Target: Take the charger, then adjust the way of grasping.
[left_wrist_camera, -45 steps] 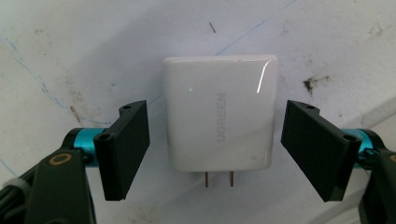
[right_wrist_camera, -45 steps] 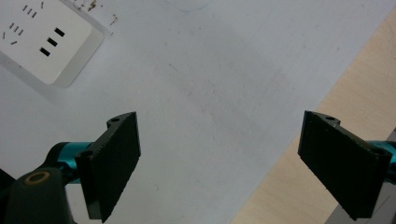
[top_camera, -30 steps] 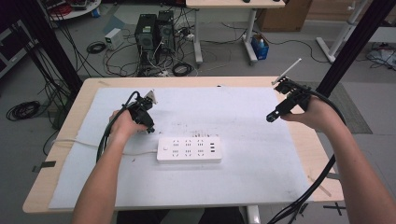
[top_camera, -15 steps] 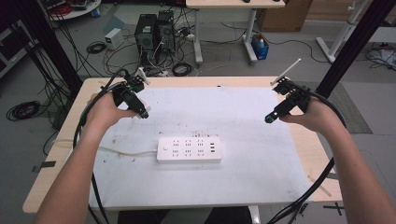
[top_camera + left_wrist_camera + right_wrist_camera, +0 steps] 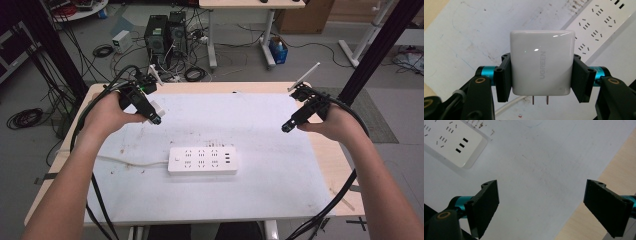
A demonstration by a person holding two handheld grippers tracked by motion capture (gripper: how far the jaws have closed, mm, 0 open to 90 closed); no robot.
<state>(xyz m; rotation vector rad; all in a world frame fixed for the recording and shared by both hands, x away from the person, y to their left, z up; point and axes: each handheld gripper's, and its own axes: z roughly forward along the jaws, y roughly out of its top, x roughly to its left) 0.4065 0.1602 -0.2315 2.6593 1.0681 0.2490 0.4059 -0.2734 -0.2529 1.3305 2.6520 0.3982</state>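
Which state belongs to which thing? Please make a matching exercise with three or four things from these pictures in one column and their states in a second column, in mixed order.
Things:
1. left claw
2. right claw
3. white charger
4. power strip

States:
A. lies flat on the white table sheet, sockets up
B. open, holding nothing
C. held between two jaws, two metal prongs showing
D. shut on a white block

Pairs: 1-D, 2-B, 3-C, 4-A
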